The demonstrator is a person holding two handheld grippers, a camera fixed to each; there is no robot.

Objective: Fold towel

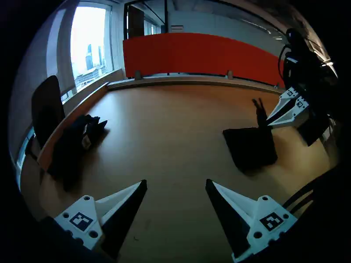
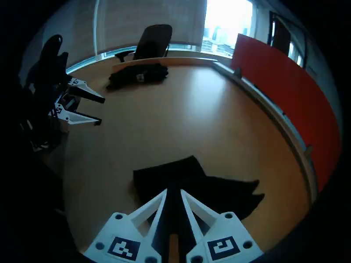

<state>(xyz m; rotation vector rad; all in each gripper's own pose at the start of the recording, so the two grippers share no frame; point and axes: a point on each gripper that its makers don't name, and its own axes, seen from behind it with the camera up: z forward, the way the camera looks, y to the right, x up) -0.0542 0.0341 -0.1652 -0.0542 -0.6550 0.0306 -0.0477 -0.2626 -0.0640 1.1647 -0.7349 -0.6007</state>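
Left gripper view: the left gripper [image 1: 175, 182] hangs above the wooden surface [image 1: 175, 131] with its fingers wide apart and nothing between them. The dark towel [image 1: 250, 147] lies ahead and to the right of it, well apart, one corner drawn up at the tip of the right gripper [image 1: 268, 121]. A dark cloth heap [image 1: 74, 140] sits ahead to the left. Right gripper view: the right gripper [image 2: 174, 193] has its fingers drawn nearly together, apparently clamped on the towel's [image 2: 210, 186] near edge; the rest spreads unevenly just ahead. The left gripper [image 2: 102, 111] stands far off to the left. Judged progress: early; one edge taken up, no neat fold laid.
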